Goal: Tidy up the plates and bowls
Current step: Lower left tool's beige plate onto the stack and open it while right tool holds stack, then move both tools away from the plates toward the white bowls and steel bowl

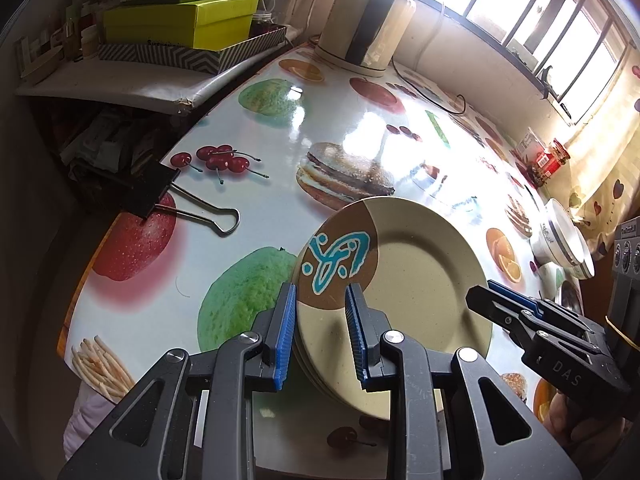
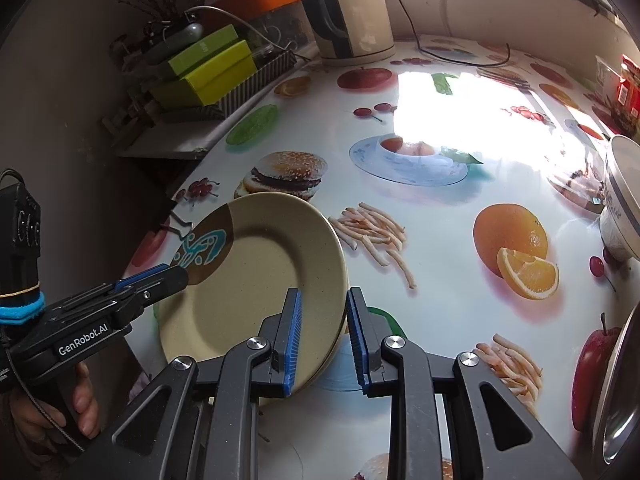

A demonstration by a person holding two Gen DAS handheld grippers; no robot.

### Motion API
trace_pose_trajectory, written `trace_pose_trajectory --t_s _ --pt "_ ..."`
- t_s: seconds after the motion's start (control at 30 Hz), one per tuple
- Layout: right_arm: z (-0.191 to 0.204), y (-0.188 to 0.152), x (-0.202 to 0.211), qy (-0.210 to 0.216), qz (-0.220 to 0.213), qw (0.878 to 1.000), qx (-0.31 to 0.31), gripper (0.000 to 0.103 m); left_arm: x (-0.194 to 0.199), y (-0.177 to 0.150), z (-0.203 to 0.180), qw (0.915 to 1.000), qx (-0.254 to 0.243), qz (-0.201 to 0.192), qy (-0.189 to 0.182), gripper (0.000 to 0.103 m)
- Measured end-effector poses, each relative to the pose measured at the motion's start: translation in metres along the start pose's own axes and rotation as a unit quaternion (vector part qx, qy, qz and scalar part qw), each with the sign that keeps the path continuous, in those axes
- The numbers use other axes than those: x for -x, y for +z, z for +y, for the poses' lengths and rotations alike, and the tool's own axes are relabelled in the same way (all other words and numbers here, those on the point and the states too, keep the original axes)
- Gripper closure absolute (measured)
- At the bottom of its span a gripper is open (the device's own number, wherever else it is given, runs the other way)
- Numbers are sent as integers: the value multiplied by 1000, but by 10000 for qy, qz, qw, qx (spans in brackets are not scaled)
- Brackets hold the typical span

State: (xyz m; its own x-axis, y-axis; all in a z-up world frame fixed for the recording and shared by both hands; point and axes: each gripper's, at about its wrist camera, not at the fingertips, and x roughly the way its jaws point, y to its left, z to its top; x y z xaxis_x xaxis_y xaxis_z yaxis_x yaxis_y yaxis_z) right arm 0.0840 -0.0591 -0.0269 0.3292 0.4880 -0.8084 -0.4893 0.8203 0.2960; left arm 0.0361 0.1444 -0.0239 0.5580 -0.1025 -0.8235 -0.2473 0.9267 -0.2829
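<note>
Both tools (image 1: pixel 321 332) (image 2: pixel 323 336) clamp plate stack (image 1: pixel 416 276), opposite rims

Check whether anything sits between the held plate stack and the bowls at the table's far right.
Nothing visible does: between the plate stack and the white bowls lies only bare printed tablecloth.

Food-print table (image 1: pixel 280 216) w/ binder clip (image 1: pixel 168 196), kettle (image 1: pixel 360 24), bowls (image 1: pixel 564 240).
</note>
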Motion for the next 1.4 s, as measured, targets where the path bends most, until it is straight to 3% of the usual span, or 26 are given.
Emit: trace_pose_trajectory --t_s 0.27,0.53,1.0,1.4 --pt "0 0 0 4 -2 10000 -11 78 0 0 -1 10000 -7 0 -33 74" --pt "3 1 6 -149 -126 9998 70 61 -4 -3 -3 9999 -47 96 28 64" --pt "2 0 9 -203 -176 9996 34 59 1 -2 -7 9998 -146 22 117 59" --pt "4 1 12 -344 -253 9991 59 51 13 -1 -18 9972 -499 -294 466 54"
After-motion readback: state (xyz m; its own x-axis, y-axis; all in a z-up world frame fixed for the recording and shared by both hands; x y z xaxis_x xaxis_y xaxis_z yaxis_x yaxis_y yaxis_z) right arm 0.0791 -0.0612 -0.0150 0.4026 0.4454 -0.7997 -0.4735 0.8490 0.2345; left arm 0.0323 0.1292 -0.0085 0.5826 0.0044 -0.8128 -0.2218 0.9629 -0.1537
